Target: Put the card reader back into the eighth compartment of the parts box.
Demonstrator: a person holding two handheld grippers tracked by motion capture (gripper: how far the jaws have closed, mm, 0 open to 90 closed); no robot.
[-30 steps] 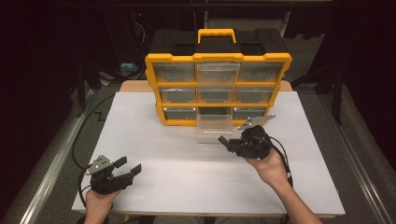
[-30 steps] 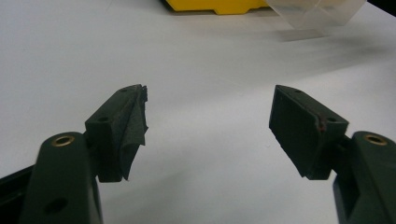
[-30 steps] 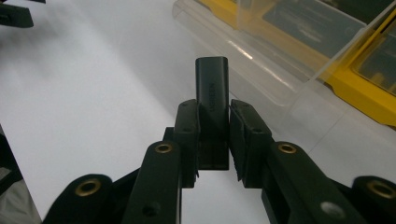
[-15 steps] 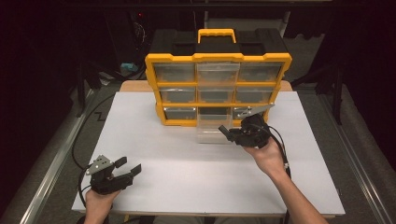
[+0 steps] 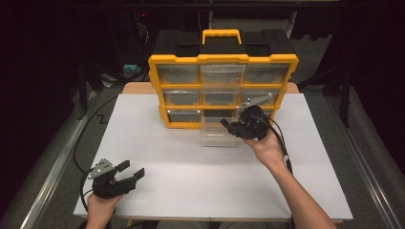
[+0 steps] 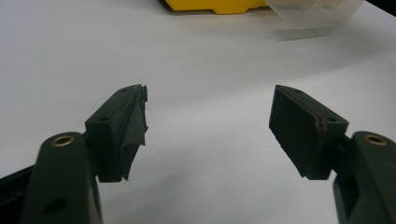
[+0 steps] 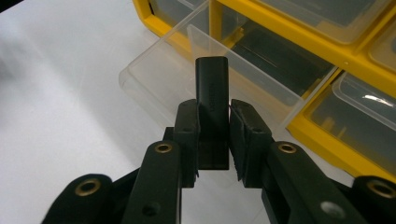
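Gripping a small black block point(image 7: 212, 109) between closed pads, the right tongs point(image 5: 237, 128) hover at the open clear drawer point(image 5: 218, 132), which juts from the bottom row of the yellow organizer point(image 5: 223, 90) at the table's point(image 5: 191, 162) twelve o'clock. In the right gripper view the block stands upright, just before the drawer's front wall. At about seven o'clock, the left tongs point(image 5: 131, 171) rest low over the table, open and empty.
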